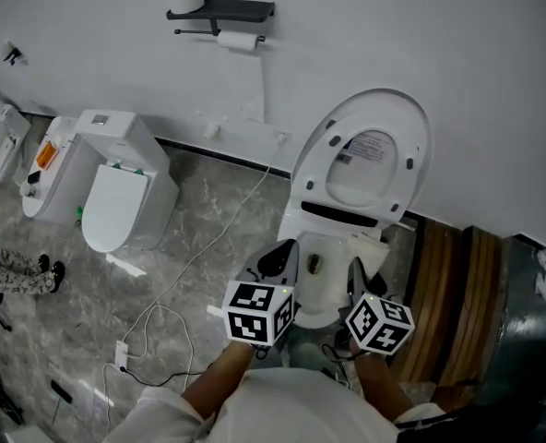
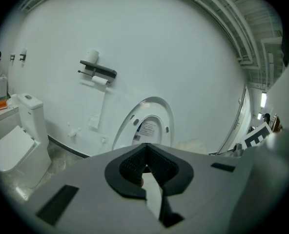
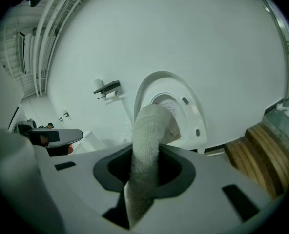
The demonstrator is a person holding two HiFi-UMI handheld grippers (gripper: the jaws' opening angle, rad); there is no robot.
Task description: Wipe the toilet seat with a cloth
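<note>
So, step in hand: the approach, as I judged it; wiping looked not yet begun, with both grippers short of the seat.
Left gripper [image 1: 280,250]: fingers together, nothing between them.
Right gripper [image 1: 356,273]: fingers clamped on the cloth [image 3: 152,123], which stood up between them and flopped over at its top.
Toilet seat [image 1: 314,169]: raised with the lid against the wall, at 12 o'clock from both grippers, above the open bowl [image 1: 324,284].
Next move: I reckoned the right gripper had to carry the cloth up to the raised ring and press it flat there. The left gripper seemed to have no part to play.
Head view alone: showed the bowl under the grippers, a second toilet [image 1: 116,197] at 9 o'clock, a cable [image 1: 213,238] across the floor and wooden planks [image 1: 457,293] at 3 o'clock. I could not make out the cloth in it.
Right gripper view alone: showed the grip on the cloth plainly.
Left gripper view alone: showed its own bare pads.
</note>
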